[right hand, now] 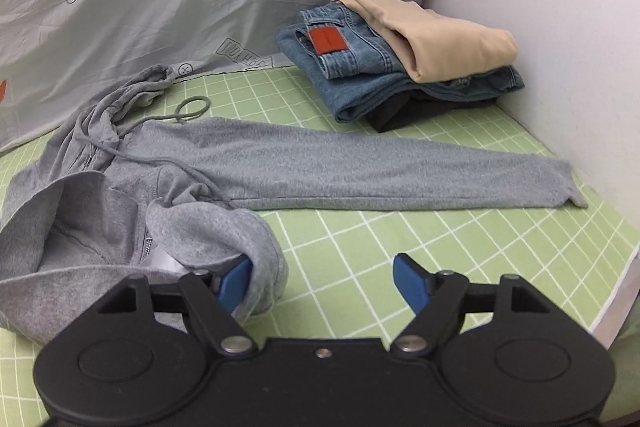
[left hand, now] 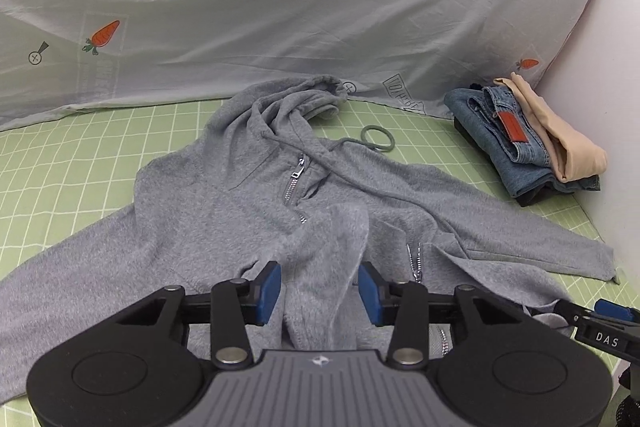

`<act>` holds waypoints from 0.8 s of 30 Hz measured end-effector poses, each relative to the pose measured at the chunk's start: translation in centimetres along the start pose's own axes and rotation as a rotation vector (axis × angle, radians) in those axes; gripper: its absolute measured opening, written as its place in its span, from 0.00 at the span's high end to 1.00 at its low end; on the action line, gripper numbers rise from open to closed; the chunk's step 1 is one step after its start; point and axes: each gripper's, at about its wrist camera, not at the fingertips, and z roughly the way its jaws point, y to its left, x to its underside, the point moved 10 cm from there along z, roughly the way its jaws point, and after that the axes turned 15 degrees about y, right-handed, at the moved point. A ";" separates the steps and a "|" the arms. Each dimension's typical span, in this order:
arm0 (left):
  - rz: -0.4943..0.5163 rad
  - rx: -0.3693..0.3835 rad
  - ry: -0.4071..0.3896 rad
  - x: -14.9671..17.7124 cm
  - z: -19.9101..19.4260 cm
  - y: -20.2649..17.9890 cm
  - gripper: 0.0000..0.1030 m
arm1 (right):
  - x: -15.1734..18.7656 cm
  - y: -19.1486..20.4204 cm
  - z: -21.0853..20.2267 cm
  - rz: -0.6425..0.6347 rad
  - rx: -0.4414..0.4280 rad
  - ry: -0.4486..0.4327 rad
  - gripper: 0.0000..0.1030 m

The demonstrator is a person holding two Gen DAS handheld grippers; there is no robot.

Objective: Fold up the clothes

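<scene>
A grey zip hoodie [left hand: 224,211] lies face up on the green grid mat [left hand: 80,155], hood toward the back, zip partly undone. My left gripper [left hand: 320,291] is open low over its lower front, and a raised fold of the grey fabric runs between the blue pads [left hand: 272,289]. In the right wrist view the hoodie [right hand: 360,163] has one sleeve stretched flat to the right. My right gripper [right hand: 322,283] is wide open at the hoodie's rolled-up hem, its left pad [right hand: 236,281] touching that fabric and its right pad over bare mat. Part of the right gripper [left hand: 608,311] shows at the left wrist view's lower right edge.
A stack of folded clothes [right hand: 360,55], jeans with a beige garment [right hand: 448,35] on top and something black beneath, sits in the back right corner by the white wall [right hand: 540,27]. A green hair tie [right hand: 192,107] lies by the hood. A carrot-print sheet [left hand: 320,7] hangs behind.
</scene>
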 end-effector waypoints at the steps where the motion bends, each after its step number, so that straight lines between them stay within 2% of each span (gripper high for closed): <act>1: 0.014 -0.003 0.005 -0.6 0.5 -0.3 0.56 | -0.2 0.2 0.2 -0.023 0.013 0.006 0.25; 5: 0.073 -0.035 0.051 -2.4 3.0 -1.2 0.56 | -1.6 1.4 1.2 -0.127 0.066 0.016 0.25; 8: 0.104 -0.026 0.088 -3.3 4.6 -1.9 0.55 | -2.6 2.6 1.4 -0.191 0.064 -0.005 0.25; 10: 0.122 -0.011 0.102 -3.5 5.2 -2.5 0.48 | -3.0 3.7 0.9 -0.234 0.036 -0.025 0.26; 12: 0.143 0.005 0.102 -3.7 5.3 -3.2 0.44 | -3.0 4.9 0.1 -0.275 0.002 -0.043 0.30; 14: 0.158 0.031 0.098 -3.7 5.2 -4.0 0.44 | -2.7 5.8 -0.2 -0.319 -0.018 -0.041 0.43; 17: 0.163 0.058 0.102 -3.5 5.4 -4.9 0.43 | -1.6 6.8 0.7 -0.352 -0.039 0.012 0.59; 19: 0.180 0.048 0.113 -3.2 5.7 -5.3 0.43 | -1.1 7.1 1.3 -0.348 -0.048 0.044 0.67; 24: 0.209 0.014 0.118 -2.6 6.3 -5.3 0.44 | -0.8 7.4 1.3 -0.332 -0.056 0.047 0.67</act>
